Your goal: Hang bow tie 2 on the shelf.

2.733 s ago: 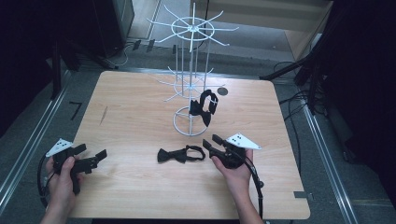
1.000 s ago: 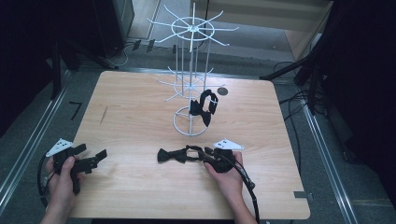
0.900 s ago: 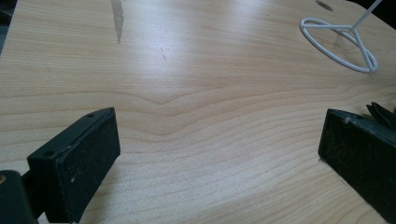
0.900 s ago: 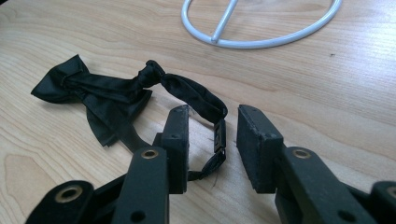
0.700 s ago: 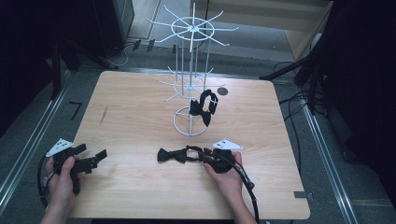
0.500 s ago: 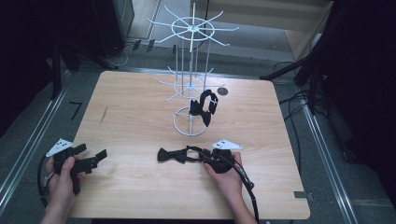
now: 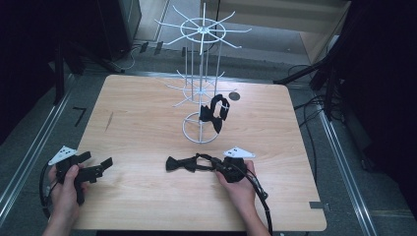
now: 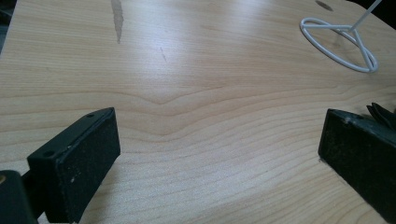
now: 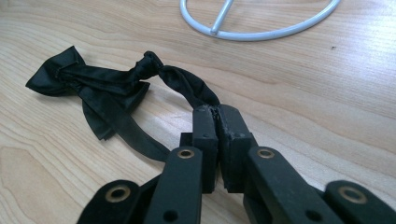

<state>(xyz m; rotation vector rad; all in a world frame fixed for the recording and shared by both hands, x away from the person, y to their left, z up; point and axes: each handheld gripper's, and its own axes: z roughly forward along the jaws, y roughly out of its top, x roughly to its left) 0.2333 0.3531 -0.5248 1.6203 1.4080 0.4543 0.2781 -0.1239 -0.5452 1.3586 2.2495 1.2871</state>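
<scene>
Right tongs pinch the strap of the bow tie

The right gripper [image 9: 217, 116] has just closed on the soft, light black fabric bow tie [image 9: 93, 88], lying just ahead; the left gripper [image 7: 93, 164] gapes wide, empty.

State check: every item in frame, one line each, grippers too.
Black fabric bow tie on the table: lying flat, its strap pinched by the right gripper.
Right gripper: jaws just closed, shut on the strap.
Left gripper: open, nothing between the pads, resting low over the table.
Second black bow tie: hanging on the rack.
White wire display rack: upright, other hooks bare.
Light wooden table: level.
</scene>
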